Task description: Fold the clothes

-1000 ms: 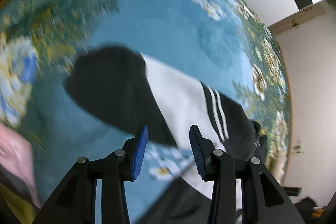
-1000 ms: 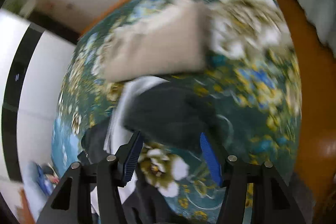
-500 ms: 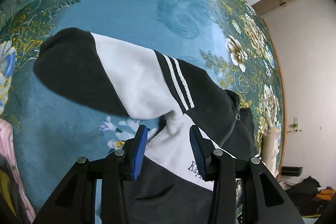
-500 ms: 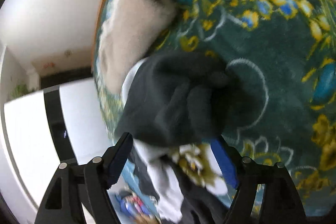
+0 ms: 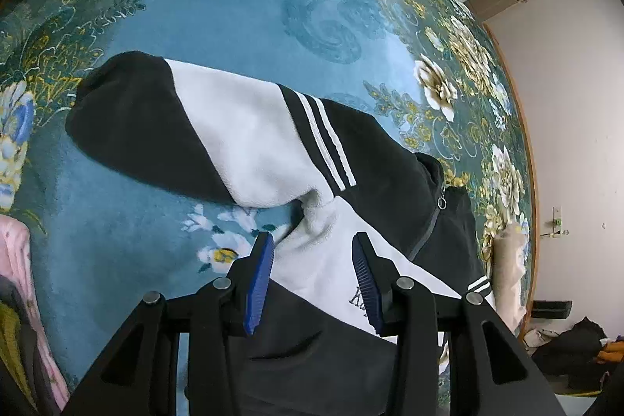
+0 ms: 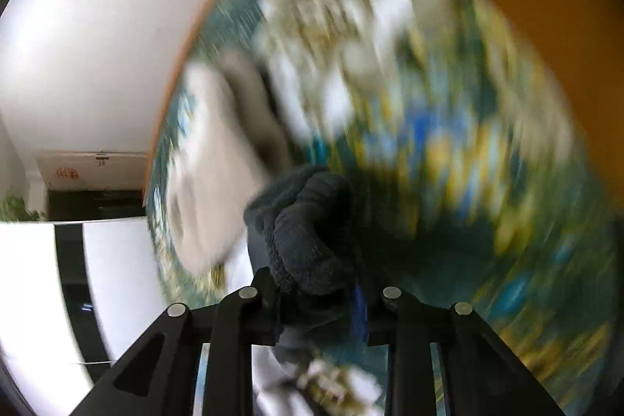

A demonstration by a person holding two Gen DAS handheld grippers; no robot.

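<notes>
Right wrist: tongs (image 6: 318,293) on fleece cuff (image 6: 308,229).

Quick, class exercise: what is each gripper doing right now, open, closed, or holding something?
Left gripper: open above the black and white fleece jacket, gripping nothing.
Right gripper: jaws have just been closing, now clamped on a bunch of the jacket's dark fleece.

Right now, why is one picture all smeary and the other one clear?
Right wrist view: the flowery carpet streaks with motion blur; only the dark fleece in the right gripper looks sharp. Left wrist view: the jacket is crisp, edges bent by the fisheye.
</notes>
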